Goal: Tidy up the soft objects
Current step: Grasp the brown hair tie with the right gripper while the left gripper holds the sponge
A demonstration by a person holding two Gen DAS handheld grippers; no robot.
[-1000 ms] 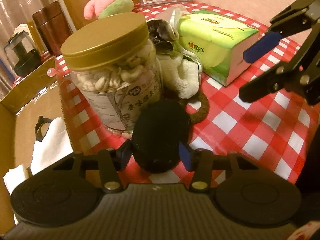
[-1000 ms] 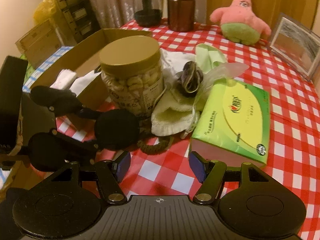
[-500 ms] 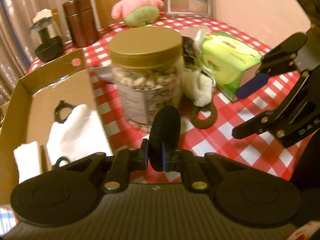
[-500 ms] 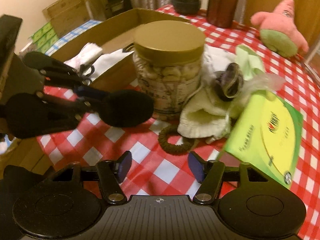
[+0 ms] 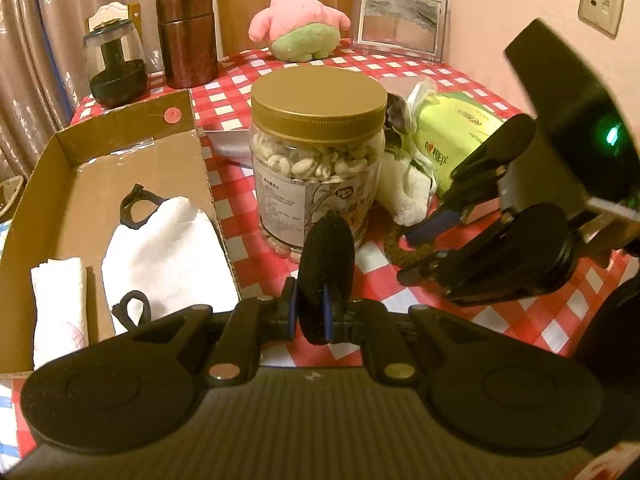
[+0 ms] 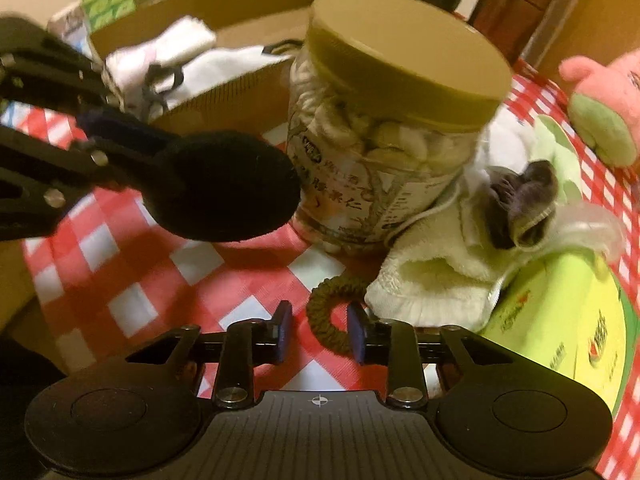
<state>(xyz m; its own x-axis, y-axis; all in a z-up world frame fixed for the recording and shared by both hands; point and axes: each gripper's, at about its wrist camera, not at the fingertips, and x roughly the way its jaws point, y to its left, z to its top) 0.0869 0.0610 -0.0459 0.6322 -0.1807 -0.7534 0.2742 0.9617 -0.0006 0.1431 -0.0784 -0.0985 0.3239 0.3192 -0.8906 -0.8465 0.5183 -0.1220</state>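
Note:
My left gripper (image 5: 311, 314) is shut on a round black soft pad (image 5: 326, 272), held on edge above the red checked tablecloth, just right of the cardboard box (image 5: 120, 176); the pad also shows in the right wrist view (image 6: 224, 192). The box holds white cloths (image 5: 168, 256) and black hair ties (image 5: 136, 208). My right gripper (image 6: 320, 334) is open, low over the table, its fingers either side of a dark green hair tie (image 6: 328, 316). A cream sock (image 6: 436, 284) and a dark grey sock (image 6: 520, 200) lie beside it.
A gold-lidded jar of nuts (image 5: 316, 168) stands mid-table between box and socks. A green tissue pack (image 6: 568, 320) lies to the right. A pink plush star (image 5: 300, 20), a picture frame (image 5: 400, 20), a brown canister (image 5: 186, 36) and a glass jar (image 5: 114, 68) stand at the back.
My left gripper has lifted the black pad, turned it on edge and moved it towards the box. My right gripper has come forward and down around the green hair tie.

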